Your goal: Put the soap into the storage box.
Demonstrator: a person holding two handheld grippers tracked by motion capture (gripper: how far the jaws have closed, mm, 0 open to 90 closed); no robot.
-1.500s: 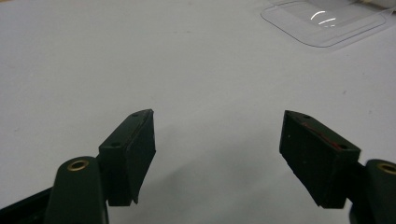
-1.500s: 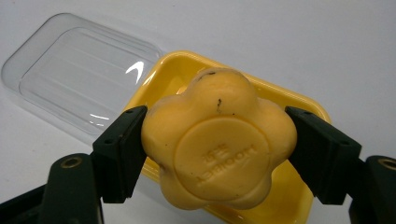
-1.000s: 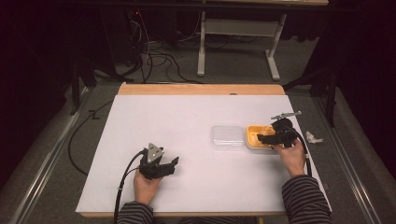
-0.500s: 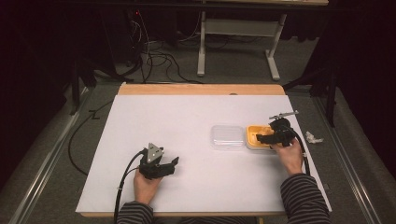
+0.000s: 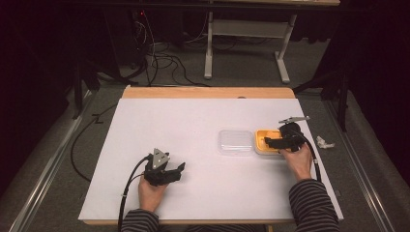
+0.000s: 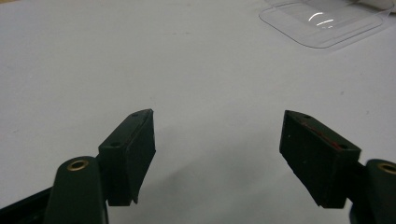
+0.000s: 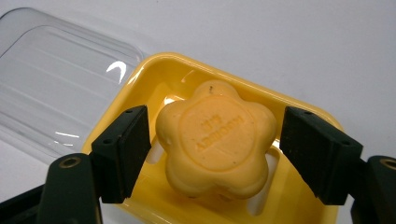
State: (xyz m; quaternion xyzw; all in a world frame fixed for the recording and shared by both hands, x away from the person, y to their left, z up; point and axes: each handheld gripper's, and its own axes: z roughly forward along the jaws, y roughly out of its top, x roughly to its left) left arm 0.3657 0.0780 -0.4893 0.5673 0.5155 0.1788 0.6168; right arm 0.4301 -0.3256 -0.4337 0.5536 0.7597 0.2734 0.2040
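One flower-shaped orange soap point(image 7: 215, 137) sits in the yellow soap dish point(image 7: 299, 109), and my right gripper point(image 7: 214, 149) hangs over it with its jaws spread wide, one on each side of the bar, neither touching it as far as I can see. The soap lies a little tilted on the slotted floor of the dish, its stamped face up. Judging from this, the lid is already off and the grasp itself is not yet made: what is left is to close on the bar and lift it out.

Just beside the dish, on the side toward the middle of the bench point(image 5: 169, 121), lies the clear plastic lid point(image 5: 235, 141), flat and touching or nearly touching the dish's edge. On the far side of the dish from the lid, off the white surface, lies a small crumpled white scrap point(image 5: 324, 143). Well apart from the dish, near the bench's front edge, my left gripper point(image 5: 167, 172) rests low, its jaws released and holding nothing.

Nothing blocks the soap; only the dish walls crowd the jaws.
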